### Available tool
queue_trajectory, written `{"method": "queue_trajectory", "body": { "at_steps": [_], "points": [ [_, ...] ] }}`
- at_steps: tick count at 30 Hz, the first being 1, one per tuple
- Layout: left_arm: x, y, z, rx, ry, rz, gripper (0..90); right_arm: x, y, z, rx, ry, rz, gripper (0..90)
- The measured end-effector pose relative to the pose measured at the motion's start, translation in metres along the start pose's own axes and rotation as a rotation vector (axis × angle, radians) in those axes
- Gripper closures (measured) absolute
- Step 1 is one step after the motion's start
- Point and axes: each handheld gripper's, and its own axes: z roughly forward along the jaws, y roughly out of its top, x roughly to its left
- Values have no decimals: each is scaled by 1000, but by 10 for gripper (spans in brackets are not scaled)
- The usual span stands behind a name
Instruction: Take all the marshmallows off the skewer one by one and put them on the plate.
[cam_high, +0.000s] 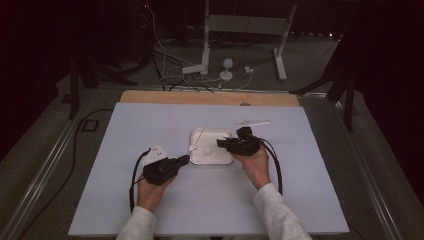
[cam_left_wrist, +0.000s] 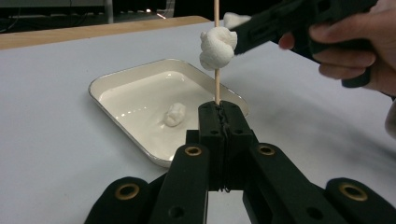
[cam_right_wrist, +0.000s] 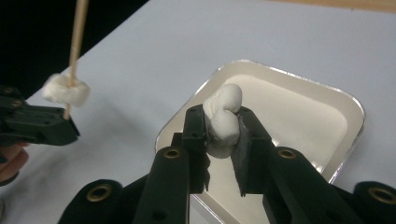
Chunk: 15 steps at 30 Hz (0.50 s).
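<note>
White and squashy, the marshmallow (cam_right_wrist: 223, 122) pinched in the right gripper (cam_right_wrist: 223, 135) bulges out above the two black jaws, held over the near edge of the shallow metal tray (cam_right_wrist: 348, 109) at the middle of the table (cam_high: 150, 130). It looks feather-light, soft and a little sticky, so a gentle squeeze across its middle should do; clench harder and it would likely flatten or cling to the pads. The left gripper (cam_left_wrist: 219, 114) is clenched on the foot of a thin wooden skewer (cam_left_wrist: 216, 18), upright, with a second marshmallow (cam_left_wrist: 215, 46) already threaded partway up it, above the tray's left edge. That stick seems stiff but slender and could snap or tilt if pushed sideways, so the next piece should probably go straight down the point. A third marshmallow (cam_left_wrist: 174, 114) lies loose in the tray. The skewer's tip is cut off in both gripper views, and in the high view the marshmallows are too small to tell apart
</note>
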Motion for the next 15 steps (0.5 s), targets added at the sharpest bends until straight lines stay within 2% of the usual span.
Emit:
{"method": "queue_trajectory", "body": {
  "at_steps": [11, 12, 15],
  "points": [
    [0, 0, 1, 3, 0, -2, 900, -5, -15, 17, 83, -32, 10, 764],
    [0, 0, 1, 4, 0, -2, 900, -5, -15, 18, 90, -34, 12, 730],
    [0, 0, 0, 4, 3, -2, 900, -6, -16, 21, 95, -31, 30, 468]
  ]
}}
